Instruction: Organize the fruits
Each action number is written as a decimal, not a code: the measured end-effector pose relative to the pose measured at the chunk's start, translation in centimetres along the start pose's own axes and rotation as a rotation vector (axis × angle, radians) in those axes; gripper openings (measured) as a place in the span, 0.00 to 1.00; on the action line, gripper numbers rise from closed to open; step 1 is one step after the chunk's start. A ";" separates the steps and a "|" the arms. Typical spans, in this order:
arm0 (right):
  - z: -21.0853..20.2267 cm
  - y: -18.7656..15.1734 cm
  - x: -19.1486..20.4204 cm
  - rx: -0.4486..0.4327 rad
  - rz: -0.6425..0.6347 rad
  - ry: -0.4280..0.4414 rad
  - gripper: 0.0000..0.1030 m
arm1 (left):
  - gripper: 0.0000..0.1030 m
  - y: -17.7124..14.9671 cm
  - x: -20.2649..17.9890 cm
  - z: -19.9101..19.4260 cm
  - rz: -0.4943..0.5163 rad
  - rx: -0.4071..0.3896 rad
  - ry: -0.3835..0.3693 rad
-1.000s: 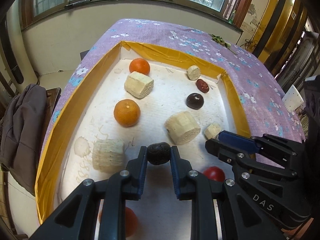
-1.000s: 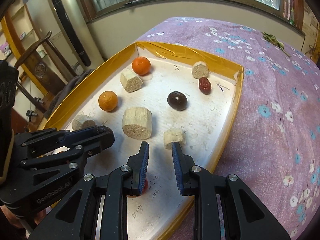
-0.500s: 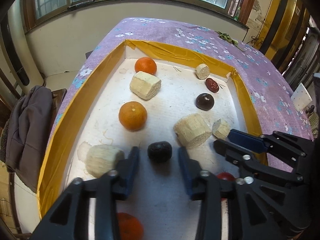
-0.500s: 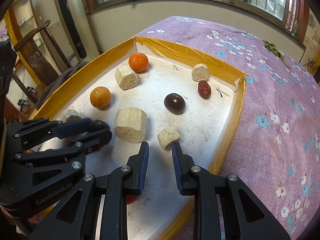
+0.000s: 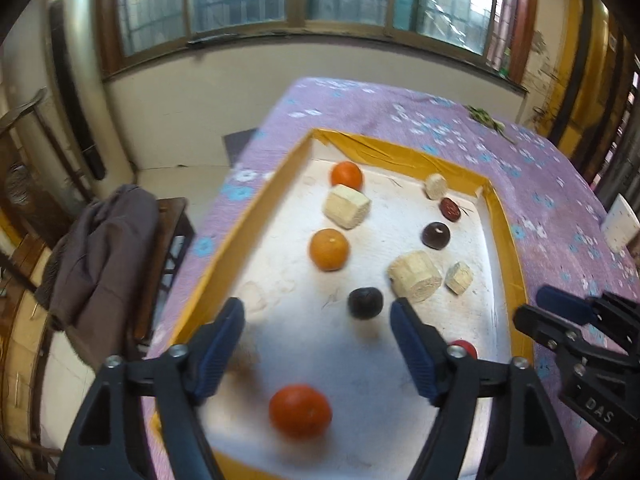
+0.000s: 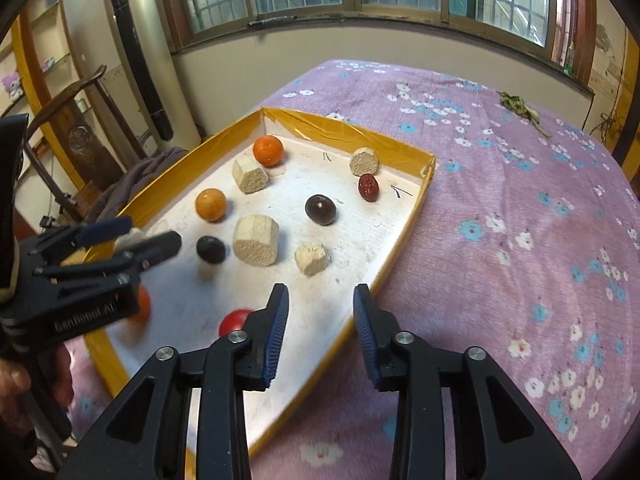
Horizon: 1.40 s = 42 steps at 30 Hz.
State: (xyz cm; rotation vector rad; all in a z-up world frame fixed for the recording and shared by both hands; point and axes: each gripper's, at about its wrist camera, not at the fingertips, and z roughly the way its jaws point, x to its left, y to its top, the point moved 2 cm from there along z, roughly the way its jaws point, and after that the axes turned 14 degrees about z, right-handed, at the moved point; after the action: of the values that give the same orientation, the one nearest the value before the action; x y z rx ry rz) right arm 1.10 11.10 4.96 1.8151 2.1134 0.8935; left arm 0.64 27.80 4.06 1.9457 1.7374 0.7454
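Observation:
A white tray with a yellow rim (image 5: pixel 264 204) (image 6: pixel 404 240) lies on a purple flowered cloth. It holds oranges (image 5: pixel 329 249) (image 6: pixel 211 204), dark round fruits (image 5: pixel 364 303) (image 6: pixel 211 249) (image 6: pixel 320 209), a red date (image 6: pixel 369 187), a small red fruit (image 6: pixel 234 321) and pale cut chunks (image 5: pixel 415 275) (image 6: pixel 256 240). My left gripper (image 5: pixel 316 324) is open and empty, above the tray's near end, just behind the dark fruit. My right gripper (image 6: pixel 321 320) is open and empty over the tray's right rim. An orange-red fruit (image 5: pixel 300 410) lies below the left gripper.
A chair with a grey garment (image 5: pixel 100 256) stands left of the table. A small white card (image 5: pixel 620 224) lies on the cloth at the right. A green sprig (image 6: pixel 518 106) lies at the far end. Windows and a wall are behind.
My left gripper let go of the dark fruit, opened wide and pulled up and back; the fruit stays on the tray. My right gripper opened and drew back toward the right rim.

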 end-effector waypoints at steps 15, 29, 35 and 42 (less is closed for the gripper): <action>-8.4 -7.6 -4.3 -0.101 -0.048 0.001 0.84 | 0.98 -8.4 -5.5 -7.1 -0.239 0.008 0.096; -11.1 -10.3 -3.0 -0.238 -0.017 -0.068 0.95 | 0.99 -11.6 -6.4 -10.6 -0.206 -0.040 0.194; -11.7 -10.4 -1.1 -0.290 0.002 -0.096 0.96 | 0.99 -11.2 -5.7 -11.7 -0.149 -0.095 0.240; -11.5 -10.6 -0.1 -0.300 0.027 -0.137 0.96 | 0.99 -10.9 -5.2 -12.0 -0.110 -0.147 0.249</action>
State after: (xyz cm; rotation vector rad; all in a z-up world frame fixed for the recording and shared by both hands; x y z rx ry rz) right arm -13.63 6.98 8.02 1.7004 1.7688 1.0006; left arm -15.72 23.60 5.74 1.7039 1.8562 1.0813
